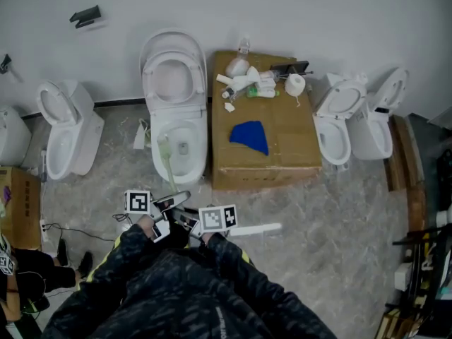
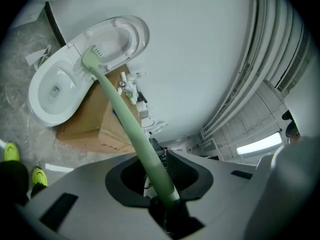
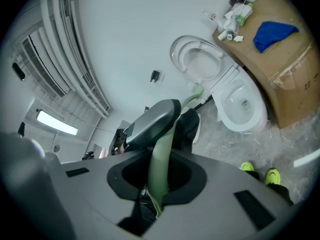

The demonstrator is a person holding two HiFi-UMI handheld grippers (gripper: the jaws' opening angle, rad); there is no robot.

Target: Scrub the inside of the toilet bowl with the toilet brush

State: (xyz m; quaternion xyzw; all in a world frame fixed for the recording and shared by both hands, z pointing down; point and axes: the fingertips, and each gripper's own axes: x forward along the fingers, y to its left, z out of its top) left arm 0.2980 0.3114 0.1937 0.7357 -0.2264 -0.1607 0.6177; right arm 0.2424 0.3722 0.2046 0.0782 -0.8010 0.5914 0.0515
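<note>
Your head view is lit softly and evenly from above, so the grey floor (image 1: 339, 210) carries no hard shadows, and the white toilet bowl (image 1: 200, 147) runs bright, close to washing out. Both gripper views bend hard at the edges, with straight wall lines curving and the corners going black (the rim of the lens circle). A ceiling light strip (image 2: 260, 145) glares in the left gripper view, a second strip (image 3: 56, 123) in the right gripper view. The toilet brush (image 2: 125, 119) handle turns soft and dim where your left gripper (image 2: 167, 204) and right gripper (image 3: 155, 196) clamp it near the lens.
</note>
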